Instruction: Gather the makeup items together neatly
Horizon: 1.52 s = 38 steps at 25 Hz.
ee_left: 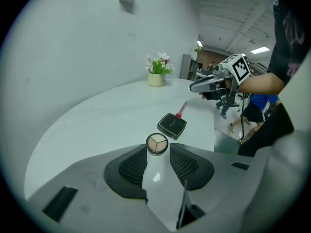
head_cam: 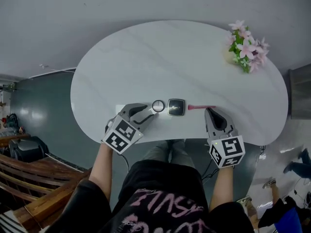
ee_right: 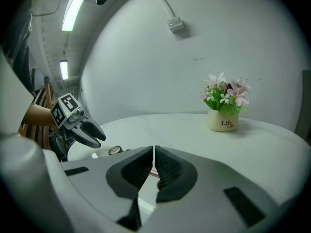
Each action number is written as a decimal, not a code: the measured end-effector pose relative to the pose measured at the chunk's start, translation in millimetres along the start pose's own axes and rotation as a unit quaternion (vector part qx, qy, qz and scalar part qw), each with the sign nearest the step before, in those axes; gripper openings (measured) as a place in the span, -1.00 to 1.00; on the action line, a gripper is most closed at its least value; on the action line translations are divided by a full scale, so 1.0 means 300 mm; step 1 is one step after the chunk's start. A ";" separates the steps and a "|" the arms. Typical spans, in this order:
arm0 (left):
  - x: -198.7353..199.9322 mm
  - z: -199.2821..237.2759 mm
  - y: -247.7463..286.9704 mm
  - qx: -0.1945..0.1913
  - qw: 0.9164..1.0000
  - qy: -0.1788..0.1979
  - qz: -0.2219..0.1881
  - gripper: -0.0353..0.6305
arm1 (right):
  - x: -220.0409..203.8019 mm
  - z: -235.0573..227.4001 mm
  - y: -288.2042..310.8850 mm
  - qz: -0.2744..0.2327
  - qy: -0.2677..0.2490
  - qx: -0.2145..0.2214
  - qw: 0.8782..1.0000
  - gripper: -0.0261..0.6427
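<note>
Near the front edge of the white table [head_cam: 160,57] lie a round open compact [head_cam: 158,106], a black square compact [head_cam: 176,107] and a pink brush [head_cam: 199,107], in a row from left to right. My left gripper [head_cam: 149,112] is just left of the round compact [ee_left: 157,143]. Its jaws stand apart with only bare table between them, and the compact lies just past the tips. My right gripper [head_cam: 210,111] is shut at the brush's right end; the brush shows as a pink strip under its jaws [ee_right: 153,149]. I cannot tell whether they touch.
A small pot of pink flowers [head_cam: 245,50] stands at the table's far right. A small white item [head_cam: 118,109] lies under the left gripper's body. The table's curved front edge runs just below both grippers. Wooden furniture stands at the lower left.
</note>
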<state>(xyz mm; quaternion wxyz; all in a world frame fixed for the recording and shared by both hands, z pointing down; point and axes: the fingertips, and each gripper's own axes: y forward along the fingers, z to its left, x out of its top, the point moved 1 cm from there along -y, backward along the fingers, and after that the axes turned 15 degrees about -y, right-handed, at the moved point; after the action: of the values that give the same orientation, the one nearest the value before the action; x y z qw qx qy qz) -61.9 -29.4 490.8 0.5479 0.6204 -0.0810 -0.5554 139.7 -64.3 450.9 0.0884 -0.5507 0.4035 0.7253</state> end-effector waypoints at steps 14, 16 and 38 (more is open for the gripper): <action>0.134 -0.009 -0.095 0.071 0.985 -0.078 -0.134 -0.84 | 0.135 -0.038 -0.035 -0.038 -0.020 -0.025 0.999 -0.72; 0.172 -0.014 -0.112 0.081 0.982 -0.074 -0.153 -0.84 | 0.164 -0.054 -0.041 -0.041 -0.029 -0.033 0.998 -0.72; 0.568 0.003 -0.385 0.159 0.934 -0.035 -0.319 -0.86 | 0.525 -0.217 -0.151 -0.129 -0.093 -0.092 0.983 -0.73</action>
<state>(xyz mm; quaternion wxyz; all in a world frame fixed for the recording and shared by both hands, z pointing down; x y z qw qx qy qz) -58.3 -106.1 299.8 0.2329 0.6728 0.0152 -0.7021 153.6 -128.8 287.4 0.1677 -0.5342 0.2506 0.7897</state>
